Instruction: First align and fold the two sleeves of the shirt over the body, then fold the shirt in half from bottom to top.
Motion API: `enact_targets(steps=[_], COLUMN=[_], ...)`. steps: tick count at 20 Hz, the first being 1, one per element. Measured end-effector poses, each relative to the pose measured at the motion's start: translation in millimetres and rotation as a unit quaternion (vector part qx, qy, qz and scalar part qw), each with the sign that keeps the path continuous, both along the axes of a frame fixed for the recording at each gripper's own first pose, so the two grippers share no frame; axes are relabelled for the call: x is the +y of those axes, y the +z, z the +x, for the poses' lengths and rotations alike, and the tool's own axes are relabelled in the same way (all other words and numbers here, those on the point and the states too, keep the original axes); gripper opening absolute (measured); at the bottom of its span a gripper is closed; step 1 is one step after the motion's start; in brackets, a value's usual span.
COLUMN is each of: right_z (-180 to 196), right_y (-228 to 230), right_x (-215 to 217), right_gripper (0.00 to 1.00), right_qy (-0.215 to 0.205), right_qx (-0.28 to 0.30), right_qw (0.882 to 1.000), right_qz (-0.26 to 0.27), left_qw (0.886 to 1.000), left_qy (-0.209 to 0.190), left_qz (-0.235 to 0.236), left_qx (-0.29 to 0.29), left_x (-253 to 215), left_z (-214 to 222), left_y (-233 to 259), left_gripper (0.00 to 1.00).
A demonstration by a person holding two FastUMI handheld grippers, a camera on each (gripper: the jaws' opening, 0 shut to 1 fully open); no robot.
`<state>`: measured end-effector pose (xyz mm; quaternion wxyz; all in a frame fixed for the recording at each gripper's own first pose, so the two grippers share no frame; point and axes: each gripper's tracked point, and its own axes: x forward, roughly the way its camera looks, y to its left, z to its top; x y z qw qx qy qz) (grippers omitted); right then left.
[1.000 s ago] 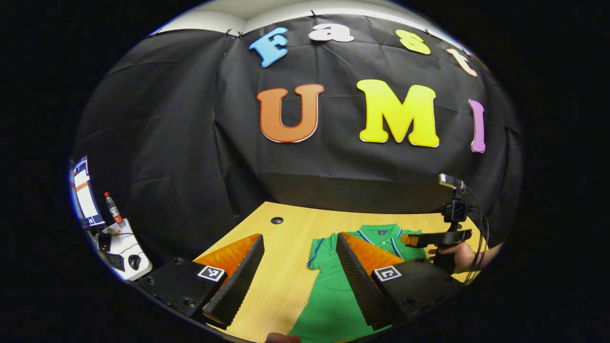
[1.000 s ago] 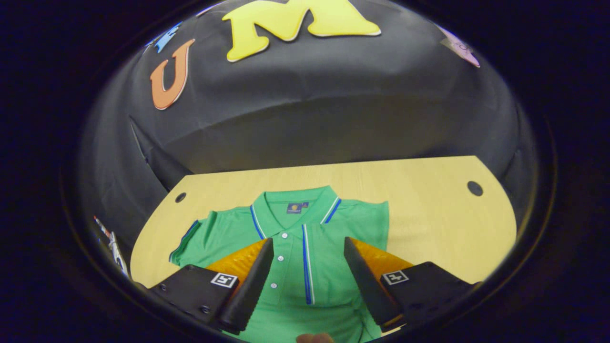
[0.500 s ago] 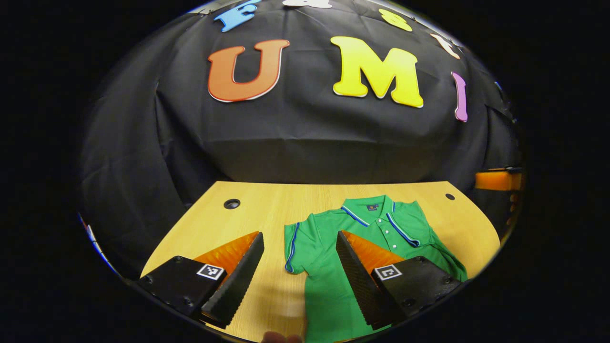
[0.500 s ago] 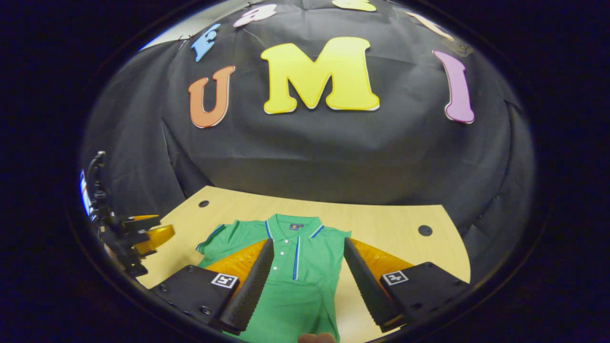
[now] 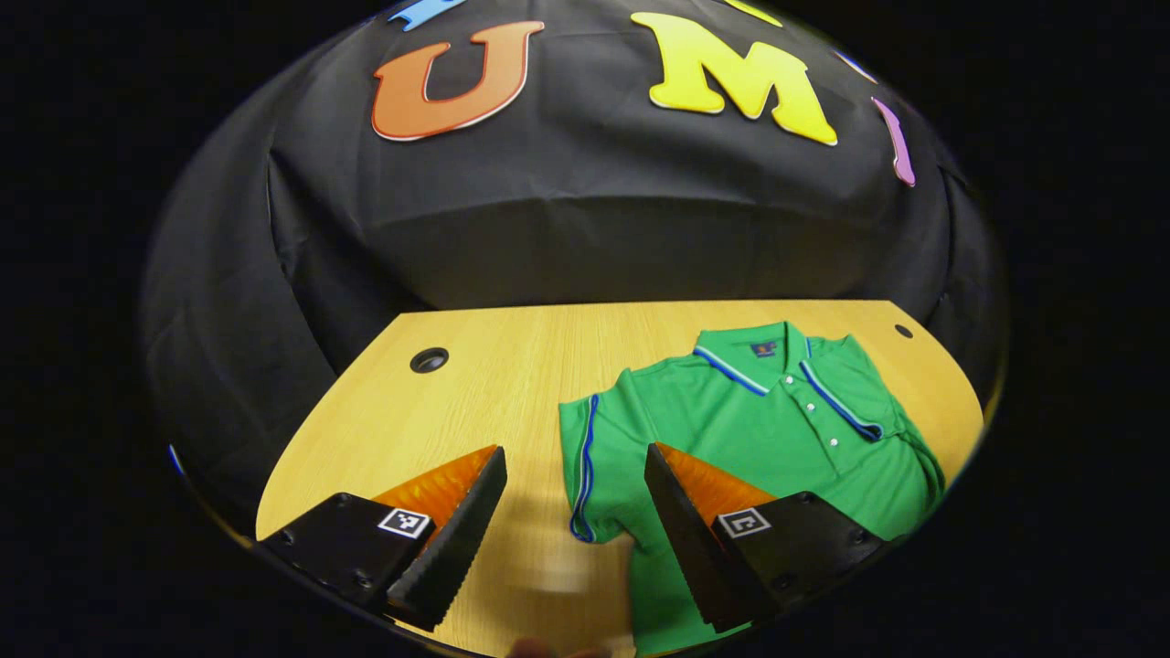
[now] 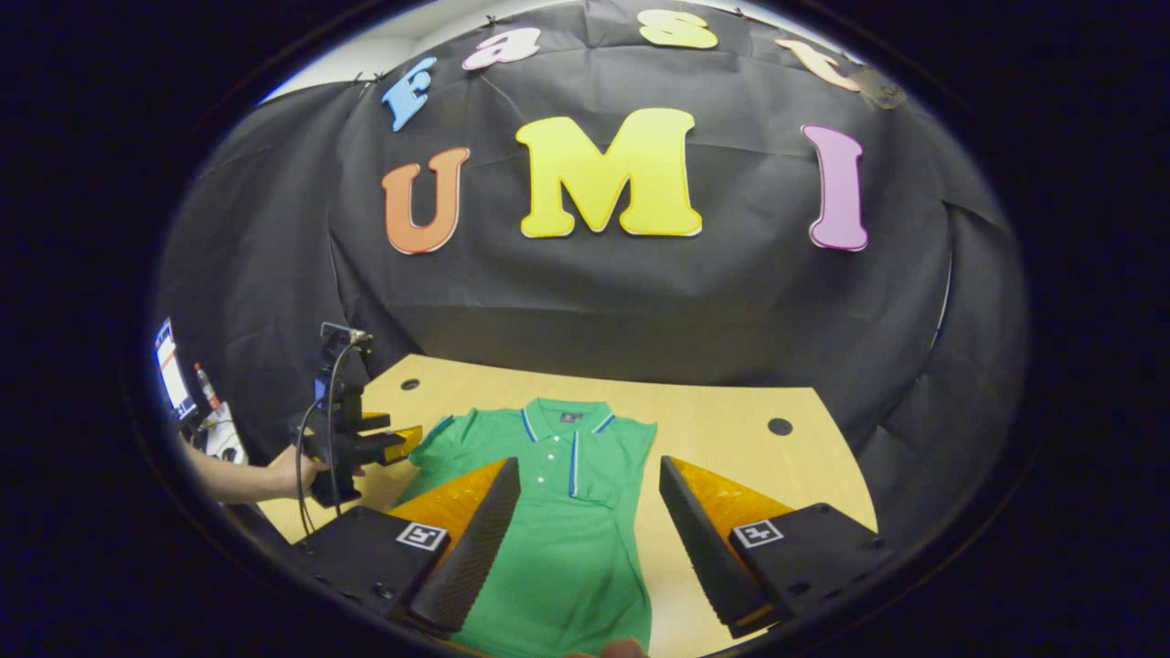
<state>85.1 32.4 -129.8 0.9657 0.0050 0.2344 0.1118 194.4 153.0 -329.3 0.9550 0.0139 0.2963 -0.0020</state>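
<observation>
The shirt [image 6: 558, 512] lies flat on the table [image 6: 731, 429], collar [image 6: 562, 420] toward the wall.

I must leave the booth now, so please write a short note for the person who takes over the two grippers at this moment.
Left gripper: open, holding nothing, above the shirt's spread sleeve.
Right gripper: open, holding nothing, over the shirt body.
The shirt lies face up on the table, collar toward the booth wall.
Done: the other sleeve looks already folded in.
Left: fold the spread sleeve over the body, then fold bottom to top.
</observation>
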Motion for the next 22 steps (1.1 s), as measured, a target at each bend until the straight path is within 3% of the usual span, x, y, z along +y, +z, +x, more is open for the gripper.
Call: enact_targets(steps=[3, 9, 10, 11, 12, 16, 20, 21, 22], right_z=[-11, -24, -25, -25, -24, -25, -26, -26, -26], right_y=[-19, -35, -38, -39, -40, -48, -50, -50, -50], right_x=[-3, 1, 3, 5, 7, 7, 0, -3, -5], right_gripper=[0.94, 0.97, 0.94, 0.97, 0.97, 0.97, 0.97, 0.94, 0.98], right_qy=[-0.01, -0.029, -0.029, -0.027, -0.027, -0.032, -0.041, -0.047, -0.051], right_qx=[0.025, 0.054, 0.057, 0.058, 0.061, 0.071, 0.07, 0.068, 0.066], right_qw=[1.0, 0.998, 0.998, 0.998, 0.997, 0.996, 0.996, 0.996, 0.996], right_qz=[-0.006, 0.022, 0.022, 0.023, 0.026, 0.032, 0.025, 0.024, 0.025], left_qw=[1.0, 0.999, 0.999, 0.999, 0.998, 0.998, 0.998, 0.998, 0.998], left_qy=[-0.01, -0.001, -0.001, -0.001, -0.001, -0.006, -0.012, -0.012, -0.012], left_qz=[0.01, -0.012, -0.013, -0.011, -0.01, -0.015, -0.037, -0.048, -0.055], left_qx=[0.02, 0.034, 0.041, 0.051, 0.058, 0.061, 0.056, 0.048, 0.04], left_x=[3, 5, 7, 8, 10, 11, 6, 4, 4], left_z=[9, 20, 20, 19, 18, 21, 23, 23, 26], left_y=[-22, -37, -41, -46, -51, -53, -42, -33, -23], left_gripper=[0.98, 0.79, 0.67, 0.67, 0.46, 0.22, 0.05, 0.04, 0.04])
